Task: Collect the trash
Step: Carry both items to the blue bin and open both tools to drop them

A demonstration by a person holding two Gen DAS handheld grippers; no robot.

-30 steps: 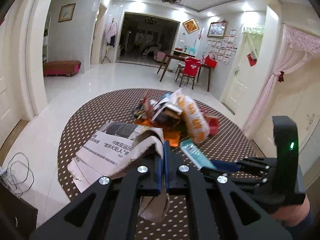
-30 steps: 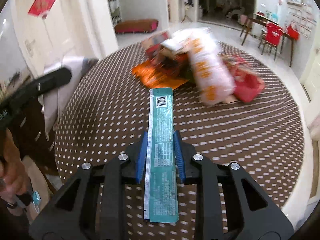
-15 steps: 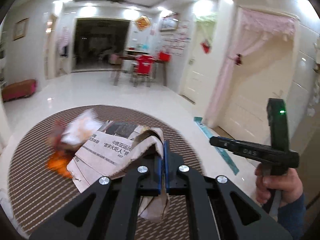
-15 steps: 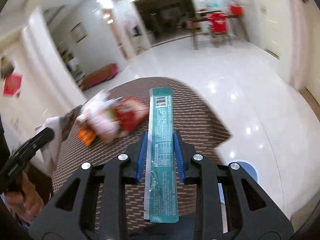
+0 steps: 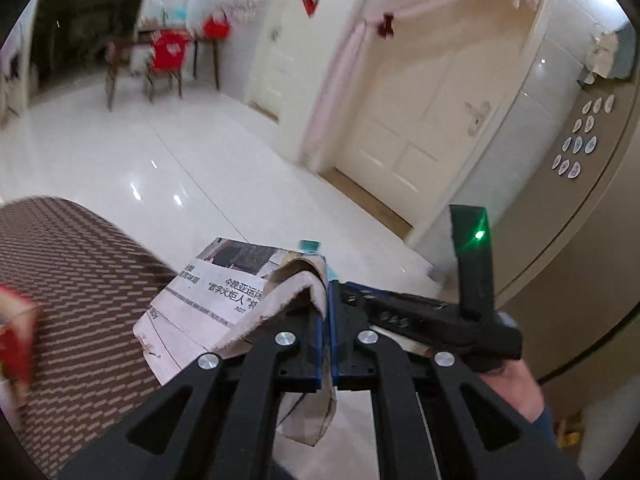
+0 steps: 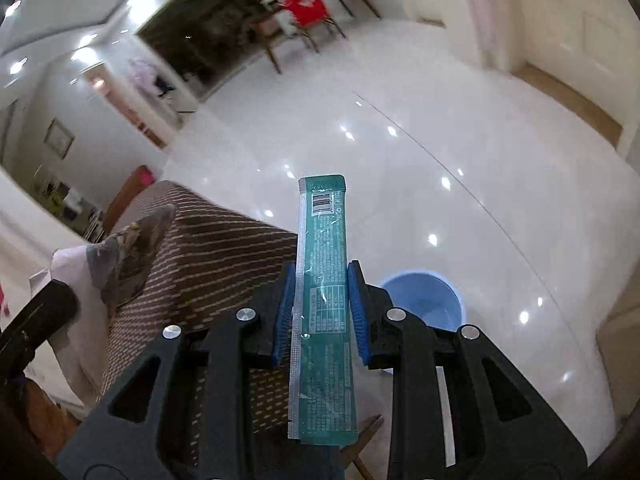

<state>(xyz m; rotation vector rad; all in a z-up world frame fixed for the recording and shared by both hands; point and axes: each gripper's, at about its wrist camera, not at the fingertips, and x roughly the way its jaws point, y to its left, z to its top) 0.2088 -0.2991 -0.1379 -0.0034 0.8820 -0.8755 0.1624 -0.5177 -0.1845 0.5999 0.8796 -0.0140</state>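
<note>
My left gripper [image 5: 327, 312] is shut on a folded newspaper [image 5: 208, 292], which sticks out to the left over the edge of a round brown patterned rug [image 5: 80, 300]. My right gripper [image 6: 320, 300] is shut on a long teal snack wrapper [image 6: 322, 280] that stands straight out between its blue pads. A light blue bucket [image 6: 424, 300] stands on the white floor just right of and below the right gripper's fingertips. In the left wrist view the right gripper [image 5: 420, 312] shows at the right, with a hand [image 5: 512, 388] on it.
The glossy white tile floor [image 6: 440, 160] spreads ahead. A closed cream door [image 5: 420, 112] with pink curtains stands to the right. A dark wooden table with red-covered chairs [image 5: 168, 52] is far off. A red package [image 5: 16, 340] lies blurred on the rug at the left edge.
Both views have swung right, away from the trash pile on the rug, toward the door and bare floor. The blue bucket has grown larger in the right wrist view. Both grips are unchanged.
</note>
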